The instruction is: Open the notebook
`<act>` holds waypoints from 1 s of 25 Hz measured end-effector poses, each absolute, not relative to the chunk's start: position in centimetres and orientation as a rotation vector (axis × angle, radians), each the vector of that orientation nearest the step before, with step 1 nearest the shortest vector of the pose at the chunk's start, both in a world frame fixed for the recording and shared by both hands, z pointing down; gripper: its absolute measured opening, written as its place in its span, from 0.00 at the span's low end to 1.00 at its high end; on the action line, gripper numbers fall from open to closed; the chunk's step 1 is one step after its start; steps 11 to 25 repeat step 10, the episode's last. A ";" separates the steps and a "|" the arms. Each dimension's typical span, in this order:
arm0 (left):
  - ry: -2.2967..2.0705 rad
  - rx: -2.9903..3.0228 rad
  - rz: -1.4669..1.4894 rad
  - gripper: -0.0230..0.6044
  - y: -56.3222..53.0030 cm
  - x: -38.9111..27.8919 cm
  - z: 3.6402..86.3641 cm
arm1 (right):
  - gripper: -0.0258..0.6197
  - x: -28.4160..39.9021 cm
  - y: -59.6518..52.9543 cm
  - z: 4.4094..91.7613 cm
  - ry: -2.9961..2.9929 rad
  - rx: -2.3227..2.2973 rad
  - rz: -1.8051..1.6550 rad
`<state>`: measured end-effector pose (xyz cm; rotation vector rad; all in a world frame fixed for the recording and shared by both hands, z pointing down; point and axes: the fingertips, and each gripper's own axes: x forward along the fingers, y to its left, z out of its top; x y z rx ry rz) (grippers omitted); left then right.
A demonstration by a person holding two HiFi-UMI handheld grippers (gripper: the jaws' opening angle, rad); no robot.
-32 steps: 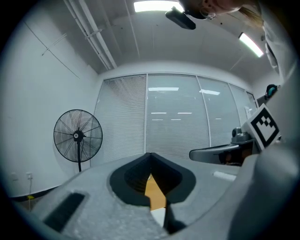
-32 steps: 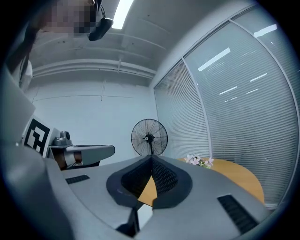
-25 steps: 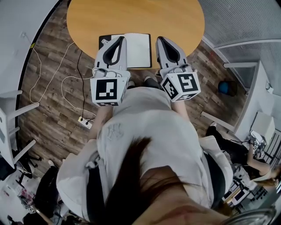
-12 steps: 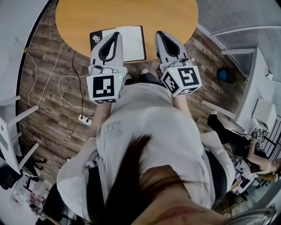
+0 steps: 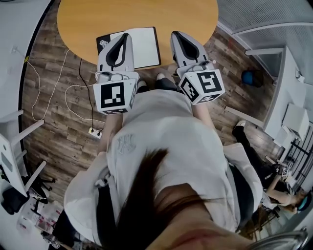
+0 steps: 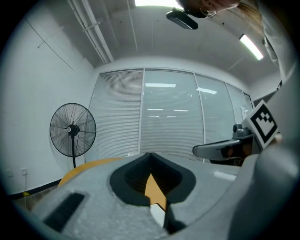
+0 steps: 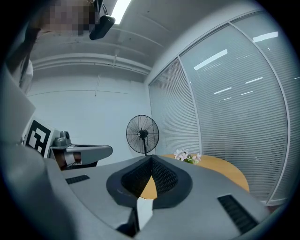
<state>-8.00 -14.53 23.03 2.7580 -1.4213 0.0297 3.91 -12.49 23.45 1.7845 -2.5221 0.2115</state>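
Note:
The notebook lies on the round orange table near its front edge, showing a white page with a black cover part at its left. My left gripper hangs over the notebook's left half, jaws shut with nothing between them. My right gripper is just right of the notebook at the table's edge, also shut and holding nothing. Both point level across the table. Whether either touches the notebook is hidden.
A standing fan is beyond the table by the blinds. Small flowers rest on the far tabletop. On the wooden floor lie a power strip and white cables; a blue object sits at the right.
The head view has drifted, so table, notebook and grippers sit a little further left and higher in it. The grippers keep their place over the notebook and stay shut.

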 end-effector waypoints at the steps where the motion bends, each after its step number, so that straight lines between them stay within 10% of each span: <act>1: -1.414 2.759 0.028 0.06 -14.9 -8.3 23.2 | 0.04 3.6 -12.8 23.6 -2.515 1.789 0.210; 25: -1.409 2.743 0.045 0.06 -15.1 -5.6 23.9 | 0.04 6.4 -13.0 23.9 -2.517 1.774 0.236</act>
